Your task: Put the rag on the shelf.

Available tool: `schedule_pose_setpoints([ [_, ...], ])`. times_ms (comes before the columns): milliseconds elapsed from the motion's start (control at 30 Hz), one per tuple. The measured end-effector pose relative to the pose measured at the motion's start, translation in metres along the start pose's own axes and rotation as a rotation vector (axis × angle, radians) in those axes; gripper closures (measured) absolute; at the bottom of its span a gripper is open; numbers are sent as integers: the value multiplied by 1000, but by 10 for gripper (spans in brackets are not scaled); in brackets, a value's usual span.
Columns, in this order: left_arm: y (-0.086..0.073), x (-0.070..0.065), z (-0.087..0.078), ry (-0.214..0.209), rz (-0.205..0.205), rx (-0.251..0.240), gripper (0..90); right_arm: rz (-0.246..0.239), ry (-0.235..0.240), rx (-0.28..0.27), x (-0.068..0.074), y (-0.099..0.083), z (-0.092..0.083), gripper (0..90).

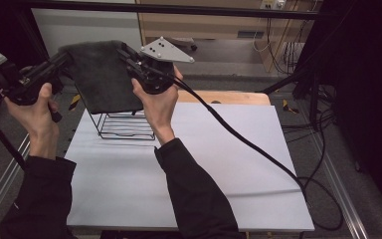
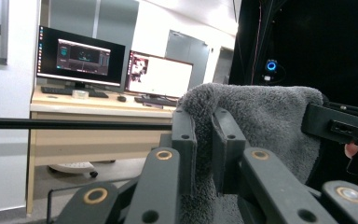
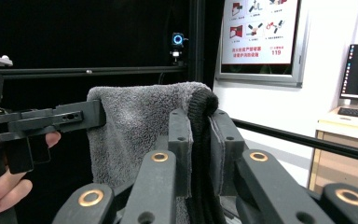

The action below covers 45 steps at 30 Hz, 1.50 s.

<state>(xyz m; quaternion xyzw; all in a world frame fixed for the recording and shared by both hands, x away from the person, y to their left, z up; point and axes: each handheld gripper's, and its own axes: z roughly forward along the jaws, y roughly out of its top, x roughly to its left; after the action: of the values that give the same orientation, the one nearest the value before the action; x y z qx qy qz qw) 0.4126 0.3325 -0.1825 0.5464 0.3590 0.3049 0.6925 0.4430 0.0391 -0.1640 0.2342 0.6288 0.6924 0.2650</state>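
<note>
A dark grey towel [image 1: 102,77] hangs in the air above the far left of the white table [image 1: 219,164], stretched between both grippers. My left gripper [image 1: 67,59] is shut on the towel's left top corner; in the left gripper view the towel [image 2: 261,121] is pinched between the black jaws of that gripper [image 2: 204,140]. My right gripper [image 1: 128,59] is shut on the right top corner; in the right gripper view the folded towel edge [image 3: 140,126] sits between the jaws of that gripper [image 3: 198,140]. A black wire rack [image 1: 124,125] stands on the table under the towel.
A thick black cable [image 1: 248,144] trails from the right gripper across the table to its right edge. A wooden board [image 1: 234,97] lies behind the table. Dark frame bars [image 1: 179,9] cross the back, with more cables [image 1: 303,124] on the floor at right.
</note>
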Motion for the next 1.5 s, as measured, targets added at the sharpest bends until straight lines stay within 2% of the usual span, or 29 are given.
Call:
schedule_pose_setpoints([
  [433, 24, 13, 7, 10, -10, -35, 811, -15, -1, -23, 1, 24, 22, 812],
  [667, 36, 17, 13, 22, 14, -36, 811, -14, -8, -37, -1, 28, 29, 812],
  [967, 47, 25, 26, 33, -2, -27, 811, -17, -15, -52, -5, 34, 39, 812],
  [1300, 59, 26, 41, 33, 0, -30, 811, -6, -25, -75, -17, 41, 47, 812],
  [1500, 62, 28, 52, 47, 12, -22, 811, -8, -37, -75, -27, 45, 53, 812],
])
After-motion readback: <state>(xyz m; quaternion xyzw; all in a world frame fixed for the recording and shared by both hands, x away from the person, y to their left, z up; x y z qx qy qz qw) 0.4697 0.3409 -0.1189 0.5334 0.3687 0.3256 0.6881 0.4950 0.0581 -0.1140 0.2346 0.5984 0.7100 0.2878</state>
